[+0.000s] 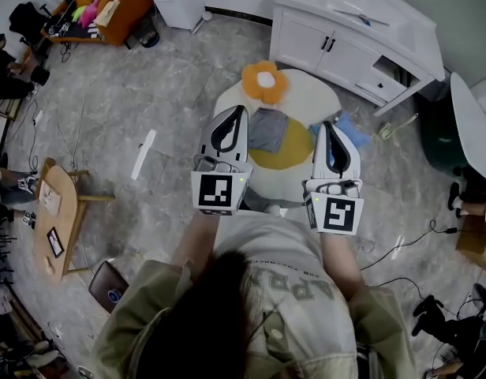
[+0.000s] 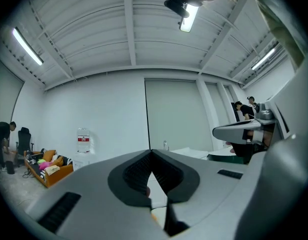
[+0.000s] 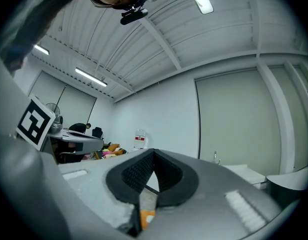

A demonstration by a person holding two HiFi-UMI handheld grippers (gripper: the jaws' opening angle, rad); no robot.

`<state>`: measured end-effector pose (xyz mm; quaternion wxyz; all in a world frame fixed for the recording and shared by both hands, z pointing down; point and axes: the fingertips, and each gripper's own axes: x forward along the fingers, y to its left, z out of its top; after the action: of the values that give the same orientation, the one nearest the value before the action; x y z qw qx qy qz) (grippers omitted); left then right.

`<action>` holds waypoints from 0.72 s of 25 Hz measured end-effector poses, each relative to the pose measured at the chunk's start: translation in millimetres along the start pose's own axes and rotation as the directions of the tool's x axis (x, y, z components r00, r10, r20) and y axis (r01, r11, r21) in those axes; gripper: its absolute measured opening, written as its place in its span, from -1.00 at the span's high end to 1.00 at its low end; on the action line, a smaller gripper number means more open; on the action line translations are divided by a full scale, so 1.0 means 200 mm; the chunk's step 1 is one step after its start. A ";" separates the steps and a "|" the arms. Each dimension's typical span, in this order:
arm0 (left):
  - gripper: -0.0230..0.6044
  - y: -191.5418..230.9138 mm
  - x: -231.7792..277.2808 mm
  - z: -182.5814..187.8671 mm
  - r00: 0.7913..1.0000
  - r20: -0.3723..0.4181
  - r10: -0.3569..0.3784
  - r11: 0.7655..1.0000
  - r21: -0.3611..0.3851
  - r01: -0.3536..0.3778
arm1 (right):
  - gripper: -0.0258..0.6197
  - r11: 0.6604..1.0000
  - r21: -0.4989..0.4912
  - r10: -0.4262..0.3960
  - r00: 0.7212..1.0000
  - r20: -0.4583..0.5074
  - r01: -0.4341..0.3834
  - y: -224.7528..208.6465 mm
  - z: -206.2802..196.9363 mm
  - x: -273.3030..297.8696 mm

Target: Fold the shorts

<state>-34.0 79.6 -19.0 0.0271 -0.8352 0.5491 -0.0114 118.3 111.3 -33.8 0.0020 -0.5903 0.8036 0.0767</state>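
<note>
The shorts (image 1: 268,130) lie as a compact bundle on the round white table (image 1: 315,93), grey on the left and yellow (image 1: 294,151) on the right. My left gripper (image 1: 233,112) hovers over the bundle's left edge, pointing level, jaws shut and empty. My right gripper (image 1: 328,126) is held at the bundle's right edge, also shut with nothing in it. In the left gripper view the pads of the left gripper (image 2: 152,153) meet at the tips. The right gripper view shows the right gripper (image 3: 154,153) closed in the same way. Neither gripper touches the cloth.
An orange flower-shaped cushion (image 1: 265,80) sits at the table's far side and a blue item (image 1: 352,126) at its right. A white cabinet (image 1: 361,31) stands beyond. A small wooden table (image 1: 57,219) is at left and cables (image 1: 409,243) lie on the floor at right.
</note>
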 end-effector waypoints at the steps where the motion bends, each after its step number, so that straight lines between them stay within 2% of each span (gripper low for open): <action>1: 0.90 0.00 0.00 0.01 1.000 0.007 0.001 1.000 -0.001 -0.001 | 0.92 1.000 0.002 0.001 1.000 0.002 -0.001 0.00 0.01 0.00; 8: 0.90 -0.04 -0.01 0.07 0.997 0.069 -0.022 1.000 -0.004 0.022 | 0.92 1.000 0.004 -0.003 1.000 0.011 0.002 0.01 0.03 0.01; 18: 0.90 -0.07 -0.01 0.12 0.993 0.106 -0.058 0.998 0.014 0.057 | 0.92 1.000 0.015 -0.022 0.999 0.042 0.021 0.02 0.08 0.03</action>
<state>-20.5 88.5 -41.1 0.0607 -0.8500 0.5225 0.0294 111.5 108.4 -49.6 0.0239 -0.5972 0.7974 0.0831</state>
